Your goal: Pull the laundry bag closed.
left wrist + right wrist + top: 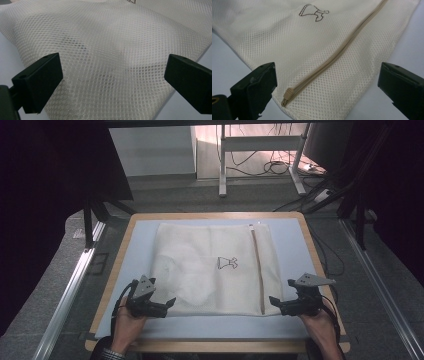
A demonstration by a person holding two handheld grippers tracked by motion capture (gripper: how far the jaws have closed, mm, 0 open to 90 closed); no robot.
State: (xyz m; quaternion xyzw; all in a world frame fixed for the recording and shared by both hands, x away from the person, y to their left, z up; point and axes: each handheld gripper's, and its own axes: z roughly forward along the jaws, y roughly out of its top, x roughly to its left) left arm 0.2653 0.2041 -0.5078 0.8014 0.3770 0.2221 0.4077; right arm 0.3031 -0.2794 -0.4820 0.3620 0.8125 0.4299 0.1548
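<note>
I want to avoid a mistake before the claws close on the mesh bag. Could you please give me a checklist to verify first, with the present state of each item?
1. Left claw open: ok, jaws stand wide apart over the mesh.
2. Right claw open: ok, jaws wide apart.
3. Mesh bag lies flat on the table: mostly ok; there is a slight bulge near the left claw.
4. Zipper shut: ok along the part in the right gripper view; its far end is too small to tell.
5. Zipper pull between the right jaws: ok, at the bag's near corner.
6. Something inside the bag: cannot tell.
</note>
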